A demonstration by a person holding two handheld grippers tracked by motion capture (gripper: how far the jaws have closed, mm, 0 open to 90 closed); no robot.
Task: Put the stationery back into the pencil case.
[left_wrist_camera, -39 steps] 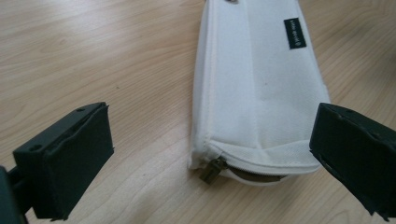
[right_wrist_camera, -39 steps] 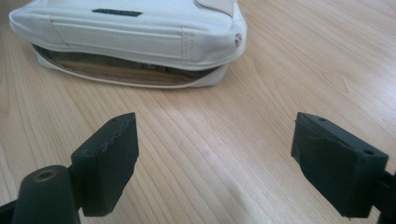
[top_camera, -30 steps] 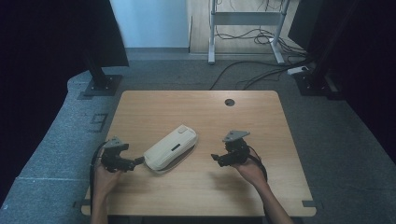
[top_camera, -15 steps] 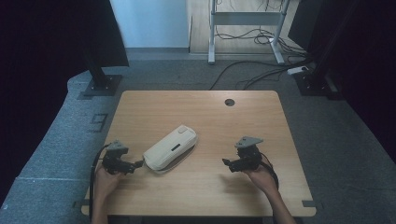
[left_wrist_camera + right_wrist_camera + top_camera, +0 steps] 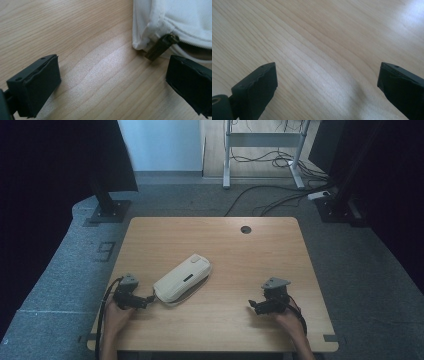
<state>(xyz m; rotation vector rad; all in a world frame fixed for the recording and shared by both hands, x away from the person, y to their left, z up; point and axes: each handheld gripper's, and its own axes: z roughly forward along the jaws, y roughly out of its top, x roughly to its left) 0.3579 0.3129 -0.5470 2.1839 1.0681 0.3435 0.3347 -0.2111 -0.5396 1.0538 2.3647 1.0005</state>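
A white zippered pouch (image 5: 181, 278) lies slantwise near the middle of the wooden table (image 5: 225, 245). My left gripper (image 5: 148, 299) is open just off the pouch's near-left end. In the left gripper view the pouch corner (image 5: 175, 22) and its dark brass zipper pull (image 5: 160, 46) sit just beyond the right jaw, and nothing is between the jaws of the left gripper (image 5: 117, 82). My right gripper (image 5: 252, 305) rests open at the front right of the table, well apart from the pouch. The right gripper (image 5: 327, 85) frames bare wood in its own view.
A round cable hole (image 5: 245, 229) is at the table's far edge. Beyond the table are grey carpet, dark stand bases (image 5: 107, 210) and a metal frame with cables (image 5: 265, 150). Bare wood lies between the pouch and my right gripper.
My right gripper has moved back toward the front right of the table, away from the pouch. The left gripper and the pouch have stayed put.
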